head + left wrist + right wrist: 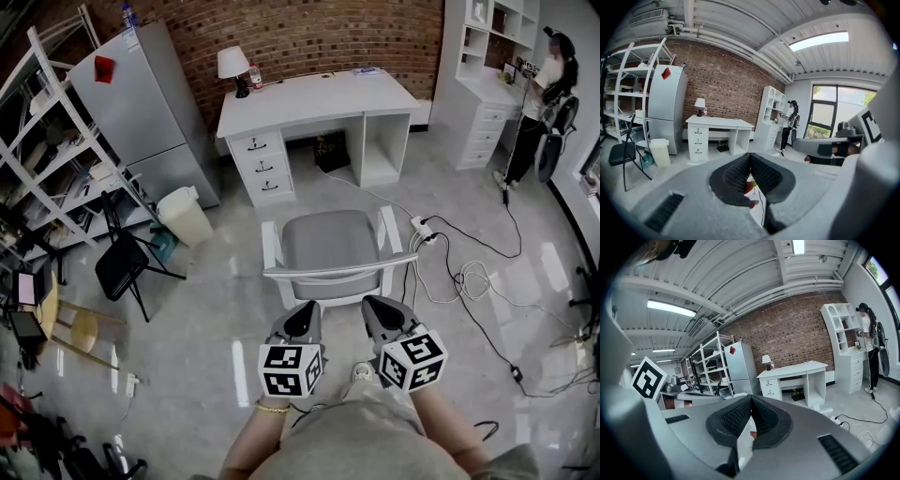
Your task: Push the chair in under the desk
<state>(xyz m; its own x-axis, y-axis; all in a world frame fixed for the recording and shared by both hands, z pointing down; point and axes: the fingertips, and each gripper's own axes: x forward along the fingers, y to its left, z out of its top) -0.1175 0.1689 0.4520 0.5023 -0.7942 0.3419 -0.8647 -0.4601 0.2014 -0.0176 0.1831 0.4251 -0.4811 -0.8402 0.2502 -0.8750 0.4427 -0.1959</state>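
Head view: 2 grippers held side by side in front of the torso, near each other but not touching, both pointing away from the body and tilted slightly down.

Left gripper [304,316]: jaws fully together, ribbed pads meeting at the tip, nothing between them. Left marker cube [290,368] sits behind the jaws, left forearm [251,442] behind that.

Right gripper [379,309]: jaws likewise closed, empty. Right marker cube [413,360] tilted outward, right forearm [452,433] running back to the lower edge.

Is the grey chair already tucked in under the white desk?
No, the chair stands clear of the desk, with a stretch of floor between them.
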